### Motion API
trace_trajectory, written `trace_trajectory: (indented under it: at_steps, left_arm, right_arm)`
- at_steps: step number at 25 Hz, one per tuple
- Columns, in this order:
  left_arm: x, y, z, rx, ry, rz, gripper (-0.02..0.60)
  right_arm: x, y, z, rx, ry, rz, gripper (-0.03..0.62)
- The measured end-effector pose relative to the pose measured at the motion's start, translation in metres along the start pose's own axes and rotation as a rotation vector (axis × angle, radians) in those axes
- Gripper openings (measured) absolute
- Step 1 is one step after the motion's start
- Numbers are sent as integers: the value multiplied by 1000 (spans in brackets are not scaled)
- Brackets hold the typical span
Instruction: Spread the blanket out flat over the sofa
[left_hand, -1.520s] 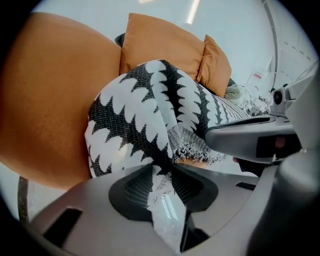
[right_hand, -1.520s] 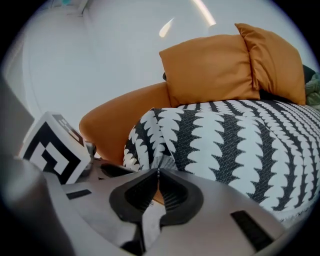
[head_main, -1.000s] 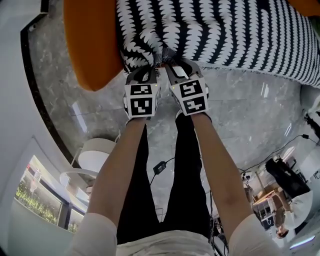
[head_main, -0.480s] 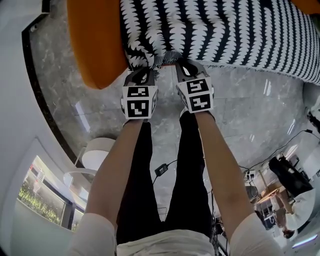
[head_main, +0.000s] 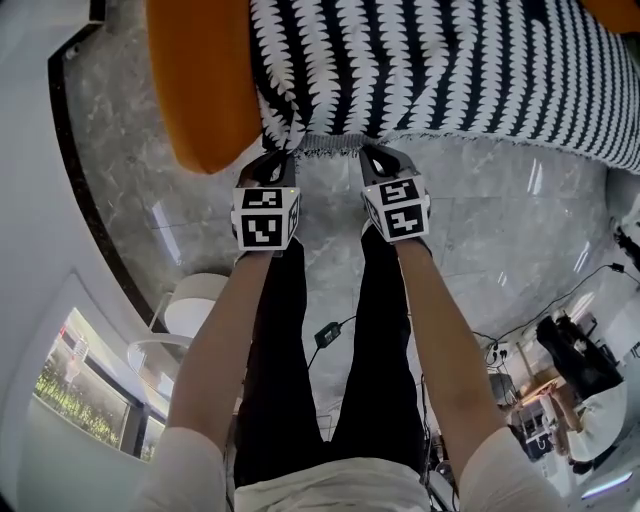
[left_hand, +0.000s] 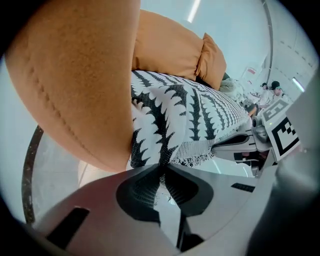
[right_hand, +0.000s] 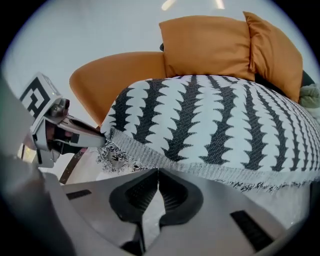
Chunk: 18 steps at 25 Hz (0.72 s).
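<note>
A black-and-white patterned blanket (head_main: 430, 60) lies over the orange sofa (head_main: 200, 90), its fringed hem hanging at the seat's front. My left gripper (head_main: 279, 160) is shut on the blanket's front left corner, and the fabric (left_hand: 195, 110) runs down between its jaws (left_hand: 161, 170) beside the sofa arm (left_hand: 80, 85). A hand's width to the right, my right gripper (head_main: 372, 152) is shut on the hem. In the right gripper view its closed jaws (right_hand: 157, 172) meet at the hem of the blanket (right_hand: 215, 120), and the left gripper (right_hand: 102, 141) holds the fringed corner.
Two orange cushions (right_hand: 210, 45) (right_hand: 272, 50) lean at the sofa's back. The floor is glossy grey marble (head_main: 500, 220). A round white table (head_main: 190, 315) stands at the lower left. A cable with a small box (head_main: 320, 335) lies between my legs. People and equipment are at the far lower right (head_main: 570, 360).
The two grippers were side by side at the blanket's corner; they have drawn apart along the hem, left one leftward, right one rightward. The hem now runs straight between them.
</note>
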<state>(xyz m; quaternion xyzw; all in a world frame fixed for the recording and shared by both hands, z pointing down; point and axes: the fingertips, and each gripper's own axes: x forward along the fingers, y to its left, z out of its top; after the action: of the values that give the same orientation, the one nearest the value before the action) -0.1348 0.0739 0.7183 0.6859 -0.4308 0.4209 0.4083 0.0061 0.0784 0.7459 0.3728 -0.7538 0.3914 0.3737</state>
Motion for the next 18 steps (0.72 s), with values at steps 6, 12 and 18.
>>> trace_trajectory:
  at_steps: [6, 12, 18]
  left_arm:
    - [-12, -4, -8, 16, -23, 5, 43]
    - [-15, 6, -33, 38, 33, 5, 37]
    - [-30, 22, -36, 25, 0, 59, 27]
  right_arm:
    - [-16, -8, -2, -40, -4, -25, 31]
    - [-10, 11, -27, -13, 46, 12, 28]
    - [-3, 16, -33, 10, 41, 41, 26]
